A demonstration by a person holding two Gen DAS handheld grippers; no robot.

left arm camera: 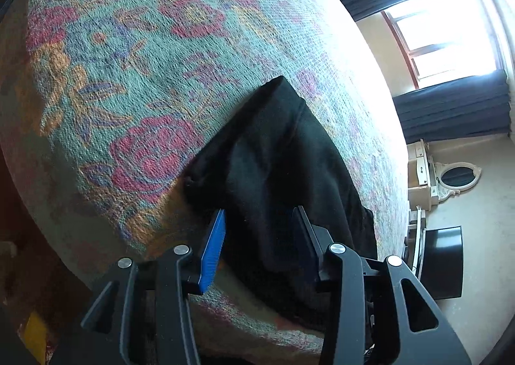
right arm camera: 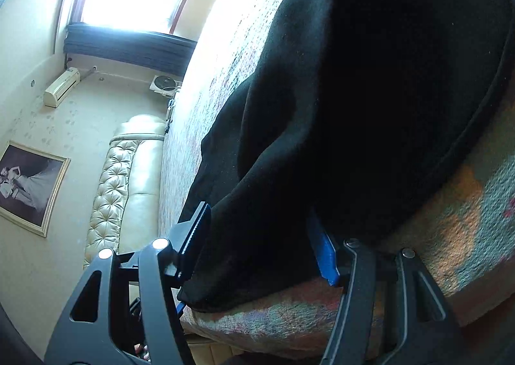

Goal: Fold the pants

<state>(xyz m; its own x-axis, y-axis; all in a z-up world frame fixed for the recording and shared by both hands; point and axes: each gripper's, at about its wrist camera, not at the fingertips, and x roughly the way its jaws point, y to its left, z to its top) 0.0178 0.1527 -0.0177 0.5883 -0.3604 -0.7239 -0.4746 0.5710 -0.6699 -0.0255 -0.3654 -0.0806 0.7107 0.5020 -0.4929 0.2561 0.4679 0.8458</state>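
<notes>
The pants (left arm camera: 283, 171) were plain black. The bed cover (left arm camera: 128, 75) under them was teal with red, orange and blue flowers. The curtains (left arm camera: 450, 107) beside the window were dark blue, and the headboard (right arm camera: 119, 178) was cream.

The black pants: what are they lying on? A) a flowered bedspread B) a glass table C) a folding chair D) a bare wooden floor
A: the black pants lie spread on a flowered bedspread woven in teal, pink and orange, with the open left gripper and open right gripper at their near edge.
</notes>
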